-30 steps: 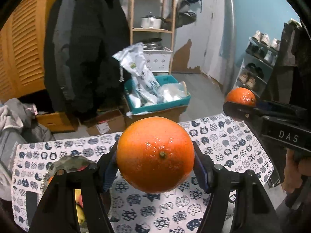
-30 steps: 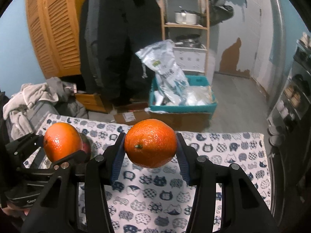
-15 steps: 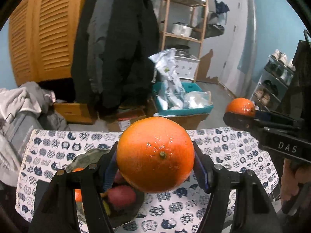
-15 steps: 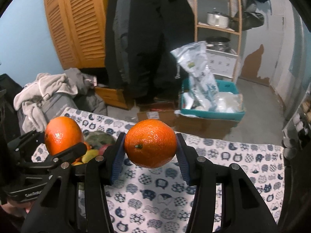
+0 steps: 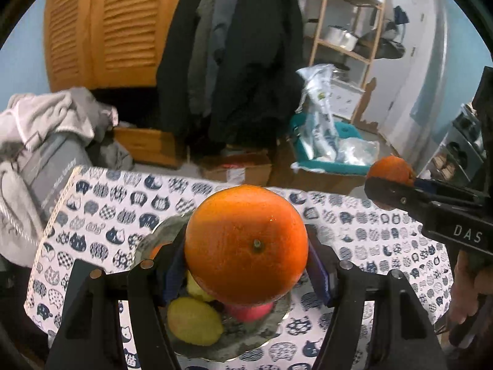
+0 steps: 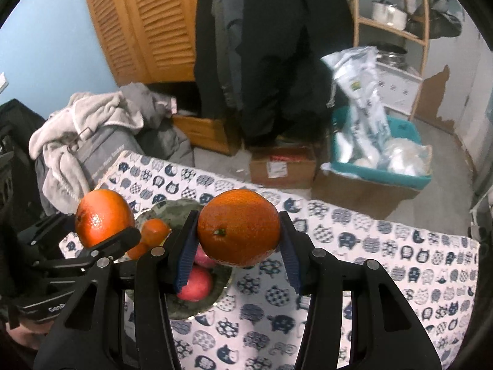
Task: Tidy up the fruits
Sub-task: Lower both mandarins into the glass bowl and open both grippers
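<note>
Both our claws, left (image 5: 246, 273) and right (image 6: 238, 254), each clenched on an orange (image 5: 246, 240) (image 6: 238, 227), have swung over the fruit bowl (image 5: 271, 328); dropping comes next.

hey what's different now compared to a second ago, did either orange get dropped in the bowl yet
No. Both grippers have swung over toward the fruit bowl: a second ago it was barely in view, and now it sits right under the left gripper. Nothing was released: the left gripper still clamps its orange, and the right gripper still clamps its orange.
</note>
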`<state>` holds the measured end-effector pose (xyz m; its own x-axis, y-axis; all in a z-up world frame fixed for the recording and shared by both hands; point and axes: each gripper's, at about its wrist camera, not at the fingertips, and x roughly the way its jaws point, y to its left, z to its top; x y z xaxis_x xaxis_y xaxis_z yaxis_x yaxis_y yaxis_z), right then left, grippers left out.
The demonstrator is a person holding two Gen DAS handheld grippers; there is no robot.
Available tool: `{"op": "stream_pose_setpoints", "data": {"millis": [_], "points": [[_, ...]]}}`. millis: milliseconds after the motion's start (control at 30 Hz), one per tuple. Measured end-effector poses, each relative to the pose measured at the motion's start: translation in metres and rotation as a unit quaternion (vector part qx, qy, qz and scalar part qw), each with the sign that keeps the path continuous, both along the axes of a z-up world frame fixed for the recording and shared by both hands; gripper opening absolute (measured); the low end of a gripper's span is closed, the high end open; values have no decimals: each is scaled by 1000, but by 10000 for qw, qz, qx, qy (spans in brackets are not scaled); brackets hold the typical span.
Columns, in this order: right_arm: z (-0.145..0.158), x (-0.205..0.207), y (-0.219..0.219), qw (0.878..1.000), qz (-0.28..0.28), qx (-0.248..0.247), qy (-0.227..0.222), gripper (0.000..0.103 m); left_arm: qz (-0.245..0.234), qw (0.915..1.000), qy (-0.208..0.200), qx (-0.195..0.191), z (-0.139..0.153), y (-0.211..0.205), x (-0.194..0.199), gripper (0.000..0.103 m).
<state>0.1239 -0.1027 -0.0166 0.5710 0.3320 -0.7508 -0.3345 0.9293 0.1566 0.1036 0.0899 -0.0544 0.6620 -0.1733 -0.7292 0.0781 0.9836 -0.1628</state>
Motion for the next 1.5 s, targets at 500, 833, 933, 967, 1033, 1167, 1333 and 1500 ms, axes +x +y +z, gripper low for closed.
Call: {"op": "stream_pose_setpoints", "data": {"millis": [500,833,933,967,1033,1167,1333,1500], "points": [[-77,32,55,9965,325,-233,740,48,342,9953,906,-79,-73,44,20,69],[-102,42,75,9939,458,-331,943,48,403,9911,1268,-54,-103,53,25,70],[-105,43,79,9936,491,-335,961,48,459,9890,1403,-119,-111,57,26,70],[-105,43,80,9936,499,-334,961,48,465,9884,1438,-127,-113,57,27,70],[-106,43,82,9934,523,-330,964,48,474,9872,1520,-111,-117,57,28,70],[-106,43,86,9932,563,-329,962,48,581,9881,1421,94,-114,55,26,70],[-106,46,93,9926,657,-277,986,48,612,9911,1181,60,-99,61,25,71],[-108,53,107,9906,848,-276,1034,48,656,9914,1125,107,-89,65,21,71]]}}
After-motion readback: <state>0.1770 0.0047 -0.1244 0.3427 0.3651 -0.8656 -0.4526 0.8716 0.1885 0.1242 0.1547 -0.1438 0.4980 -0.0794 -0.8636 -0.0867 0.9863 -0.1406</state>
